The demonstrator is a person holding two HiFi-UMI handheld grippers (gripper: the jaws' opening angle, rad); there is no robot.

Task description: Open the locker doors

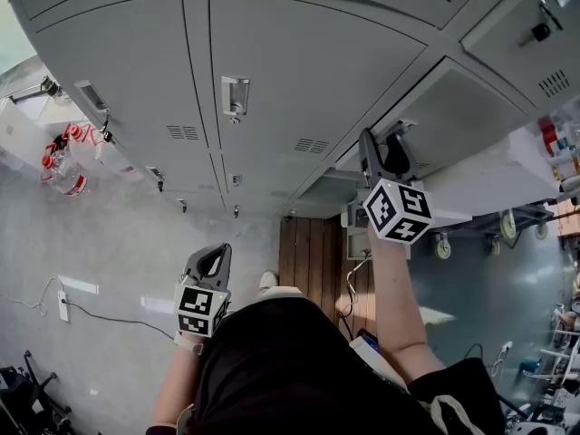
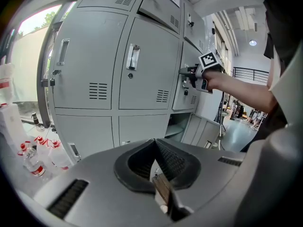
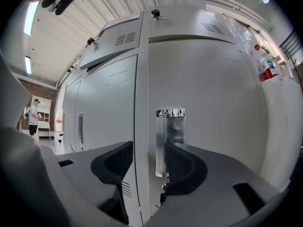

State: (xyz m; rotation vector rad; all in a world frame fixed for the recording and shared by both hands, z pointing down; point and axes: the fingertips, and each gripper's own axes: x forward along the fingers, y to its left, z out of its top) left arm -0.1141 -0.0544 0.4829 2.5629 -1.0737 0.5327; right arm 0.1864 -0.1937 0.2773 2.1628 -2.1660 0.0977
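A bank of grey lockers (image 1: 290,71) fills the head view. My right gripper (image 1: 381,145) is raised at the right-hand upper door (image 1: 462,116), which stands swung out from the bank. In the right gripper view its jaws (image 3: 149,148) stand open around that door's edge. The chrome handle (image 3: 169,136) sits between them, close against the right pad (image 3: 182,167) and apart from the left one. My left gripper (image 1: 210,261) hangs low by the person's body. It is shut (image 2: 154,144) and holds nothing. The middle door's handle (image 1: 235,96) is untouched.
A lower locker (image 2: 182,126) below the right gripper stands open, its door (image 2: 206,132) swung out. Water bottles (image 1: 63,166) stand at the left by the lockers. A wooden pallet (image 1: 313,261) lies on the floor. A wheeled cart (image 1: 489,220) is at the right, a cable (image 1: 100,315) at the left.
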